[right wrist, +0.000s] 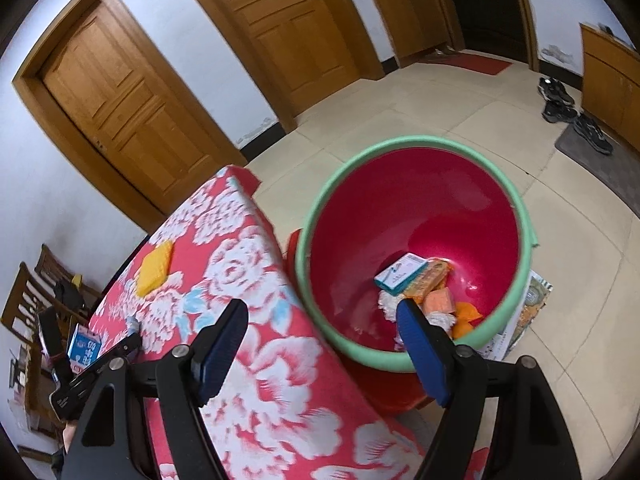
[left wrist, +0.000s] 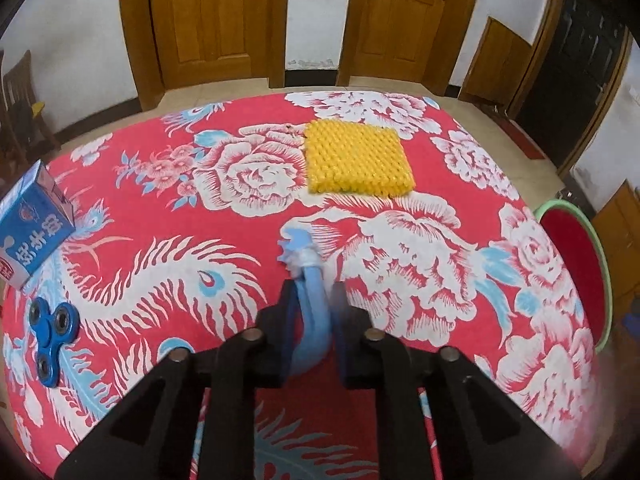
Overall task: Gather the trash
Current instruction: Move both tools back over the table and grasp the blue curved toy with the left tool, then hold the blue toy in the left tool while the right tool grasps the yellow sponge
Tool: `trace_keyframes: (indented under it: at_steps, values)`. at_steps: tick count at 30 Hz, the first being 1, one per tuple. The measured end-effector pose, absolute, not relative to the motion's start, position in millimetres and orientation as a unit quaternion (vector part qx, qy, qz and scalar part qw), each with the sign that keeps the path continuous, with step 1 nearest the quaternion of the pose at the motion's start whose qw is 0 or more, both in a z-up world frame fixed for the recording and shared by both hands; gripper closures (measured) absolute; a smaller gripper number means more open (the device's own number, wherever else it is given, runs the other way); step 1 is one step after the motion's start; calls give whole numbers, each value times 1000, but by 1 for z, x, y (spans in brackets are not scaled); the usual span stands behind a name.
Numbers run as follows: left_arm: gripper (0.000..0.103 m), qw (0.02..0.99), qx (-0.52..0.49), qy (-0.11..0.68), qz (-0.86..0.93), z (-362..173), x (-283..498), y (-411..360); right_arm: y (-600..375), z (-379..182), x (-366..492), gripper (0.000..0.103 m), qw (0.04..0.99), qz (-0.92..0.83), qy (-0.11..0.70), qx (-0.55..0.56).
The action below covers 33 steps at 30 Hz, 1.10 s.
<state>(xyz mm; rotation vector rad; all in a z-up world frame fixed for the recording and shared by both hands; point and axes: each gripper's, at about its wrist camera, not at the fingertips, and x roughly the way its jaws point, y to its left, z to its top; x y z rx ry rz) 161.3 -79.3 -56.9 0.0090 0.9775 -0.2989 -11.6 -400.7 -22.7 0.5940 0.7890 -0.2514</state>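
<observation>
the left gripper [left wrist: 314,300] is closed down on a light blue wrapper [left wrist: 314,312], a soft crumpled strip pinched between its two jaws, with a pale frayed end poking out past the fingertips. it sits over the near middle of a table covered by a red floral cloth [left wrist: 160,224].

on that cloth, toward the far side, lies a yellow knobbly pad [left wrist: 356,158], flat and well apart from the gripper. at the left edge stands a blue carton [left wrist: 34,228] with white lettering, tilted, and near it, closer in, a blue fidget spinner [left wrist: 50,330] lies flat. a slice of the red bucket with a green rim [left wrist: 576,276] shows past the table's right edge.

in the right wrist view, the right gripper [right wrist: 320,344] has its jaws spread wide and nothing sits between them. its left finger hangs over the cloth's right edge and its right finger over the near rim of the red bucket [right wrist: 400,208], which stands on the tiled floor just beside the table. at the bottom of the bucket lie a small white and teal box [right wrist: 400,274], an orange packet [right wrist: 430,280], an orange sponge-like block [right wrist: 438,302] and some white crumpled tissue [right wrist: 390,304], all heaped together and touching. a printed sheet [right wrist: 528,312] pokes out from under the bucket on its right. dark shoes [right wrist: 572,114] rest on the far floor by a grey mat.
</observation>
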Motion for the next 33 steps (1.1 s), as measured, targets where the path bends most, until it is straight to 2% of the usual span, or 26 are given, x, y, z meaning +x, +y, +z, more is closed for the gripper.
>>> trace_keyframes:
  at_steps: [17,30,33]
  values:
    - [93,902,-72,423,-59,-36,187,-2,-318,-6,66,24,888,-45,400,222]
    - [93,900,-101,422,-37,-48,191,24,-242,-35,159,25,881,1,438,176]
    - [92,898,-105,426,-35,-52,192,27,-233,-42,176,31,882,0,441,167]
